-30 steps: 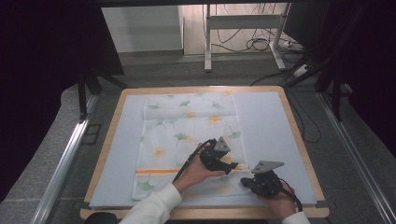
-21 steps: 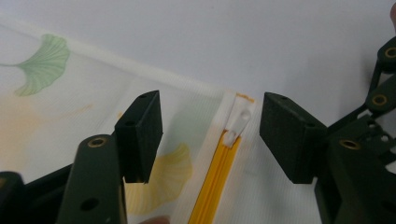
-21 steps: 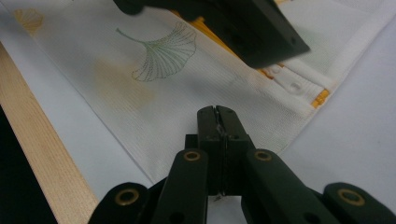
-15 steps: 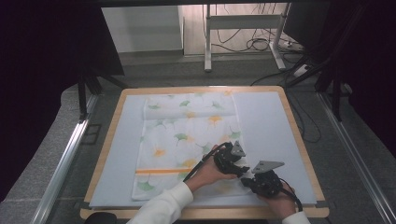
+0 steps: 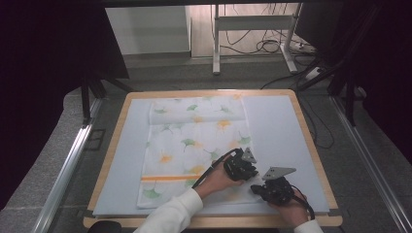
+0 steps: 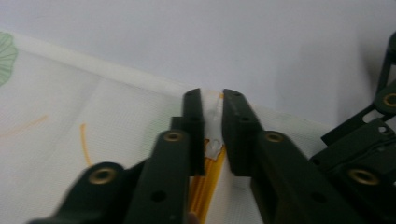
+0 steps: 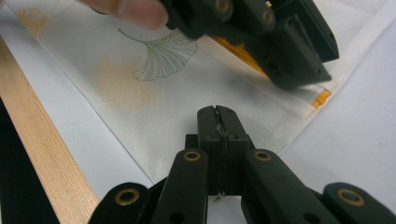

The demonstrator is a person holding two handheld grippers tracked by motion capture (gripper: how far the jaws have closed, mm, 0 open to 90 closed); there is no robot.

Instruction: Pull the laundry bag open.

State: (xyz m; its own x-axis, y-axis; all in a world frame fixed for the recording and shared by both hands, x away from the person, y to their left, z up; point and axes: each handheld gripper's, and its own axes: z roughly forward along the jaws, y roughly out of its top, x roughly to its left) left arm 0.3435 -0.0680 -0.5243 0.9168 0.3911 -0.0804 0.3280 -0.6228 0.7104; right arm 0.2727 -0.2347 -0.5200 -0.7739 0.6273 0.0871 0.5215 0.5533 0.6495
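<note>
On the blue mat point(image 5: 277, 126), the leaf-print cloth point(image 5: 189, 141) lay flat. At its near right edge, the left gripper point(image 6: 212, 100) had just been closing its jaws on the hem, while the right gripper point(image 7: 218, 114) pinched the corner beside it.

White leaf-printed cloth point(image 5: 194, 145) with orange stripe, flat on the mat, far end folded.

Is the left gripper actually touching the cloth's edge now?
Touching. In the left gripper view, the left gripper has just closed its jaws on a bunched bit of the cloth at its orange-striped edge.
</note>
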